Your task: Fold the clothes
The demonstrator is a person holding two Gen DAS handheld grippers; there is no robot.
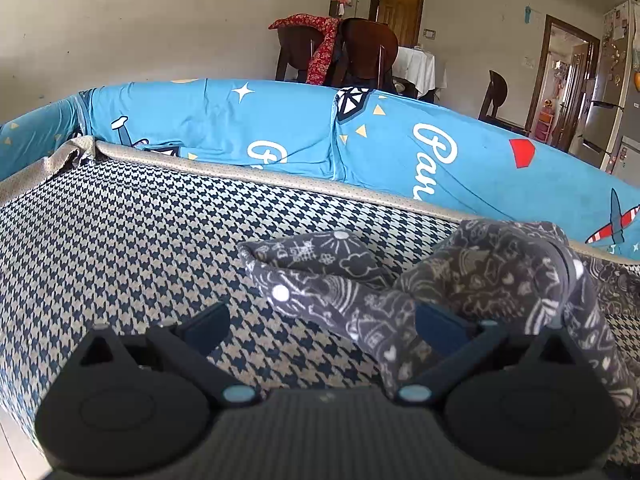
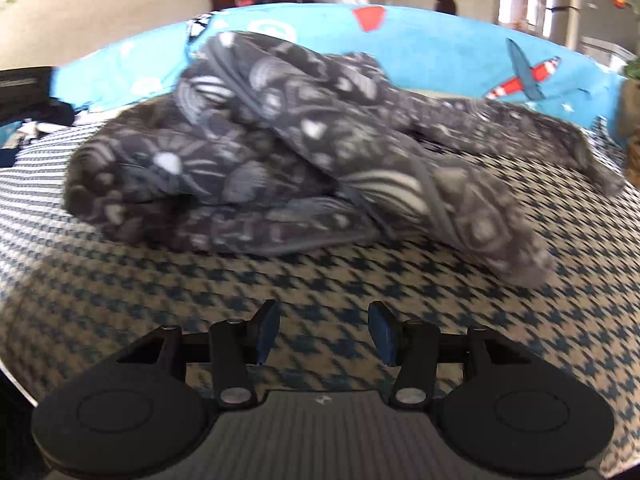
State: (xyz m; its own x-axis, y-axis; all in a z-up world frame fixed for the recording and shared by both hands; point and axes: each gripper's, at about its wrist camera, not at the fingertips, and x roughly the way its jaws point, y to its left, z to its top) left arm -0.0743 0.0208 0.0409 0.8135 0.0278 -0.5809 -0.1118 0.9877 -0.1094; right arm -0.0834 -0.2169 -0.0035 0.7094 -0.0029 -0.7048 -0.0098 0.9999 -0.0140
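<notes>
In the left wrist view we see our left gripper (image 1: 322, 330) low over a sofa seat (image 1: 120, 248) covered in a blue and tan houndstooth cloth. Its jaws stand wide apart and hold nothing. The left finger hangs over bare houndstooth; the right finger sits against the near fold of a dark grey garment (image 1: 460, 292) printed with white doodles. That garment lies crumpled on the right half of the seat, with one flat piece reaching left toward the middle and a taller heap rising at the right. Behind the seat runs a bright blue backrest cover (image 1: 280, 128) with white lettering, stars and a red shape. Farther back we make out dark wooden chairs (image 1: 360, 52), one draped with a red patterned cloth (image 1: 320, 40), a table under a white cloth (image 1: 416, 66), and a fridge (image 1: 608, 120) at the far right.

In the right wrist view, which is somewhat blurred, our right gripper (image 2: 322, 330) hovers over the houndstooth seat (image 2: 280, 280) with its fingers spread and empty. The grey garment (image 2: 300, 152) lies ahead of it, apart from the fingertips, bunched in thick overlapping folds, with one long piece trailing toward the right front. The blue backrest cover (image 2: 440, 48) rises behind the pile.
</notes>
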